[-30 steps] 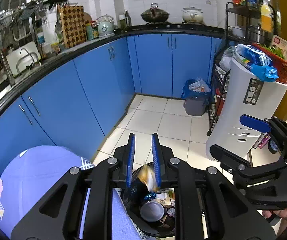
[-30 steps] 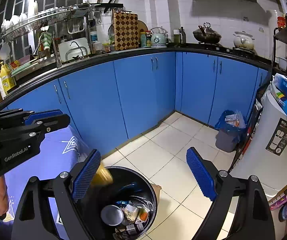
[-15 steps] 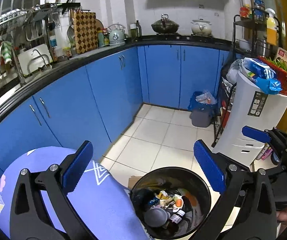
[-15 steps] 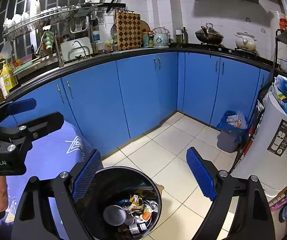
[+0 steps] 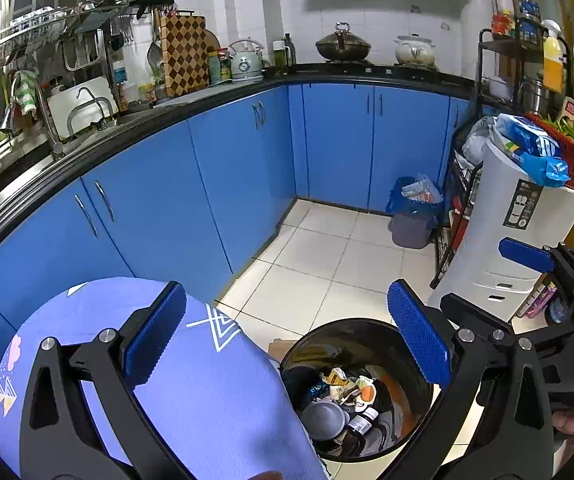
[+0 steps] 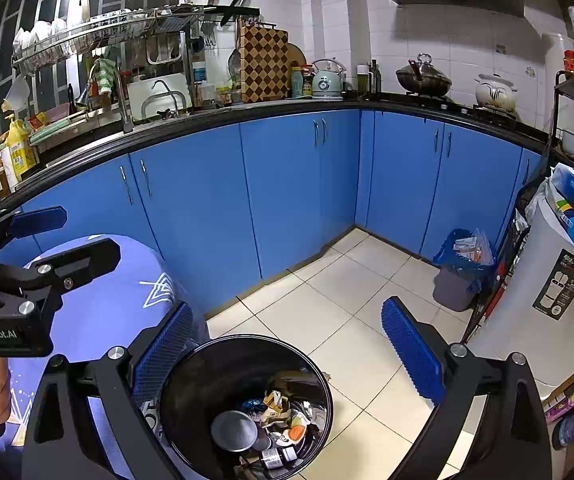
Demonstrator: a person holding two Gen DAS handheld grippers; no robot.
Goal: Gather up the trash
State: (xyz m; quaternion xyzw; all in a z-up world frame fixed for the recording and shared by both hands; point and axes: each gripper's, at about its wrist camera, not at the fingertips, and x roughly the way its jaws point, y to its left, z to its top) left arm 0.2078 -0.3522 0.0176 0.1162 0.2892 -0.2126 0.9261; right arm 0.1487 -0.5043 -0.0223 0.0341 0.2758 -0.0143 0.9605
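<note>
L wrist view | both grippers (image 5: 287, 344) (image 6: 283, 352) wide, empty, R jaws opening | bin (image 5: 407, 328) lower centre | trash (image 5: 347, 392) looked light, crumply; pinch by edges

Black trash bin (image 5: 367, 332): near rim hidden behind gripper arms. Trash (image 6: 275, 420) inside: jumbled, items mostly unidentifiable, perhaps wrappers. Purple tablecloth (image 5: 215, 392): cut off at lower edge.
</note>
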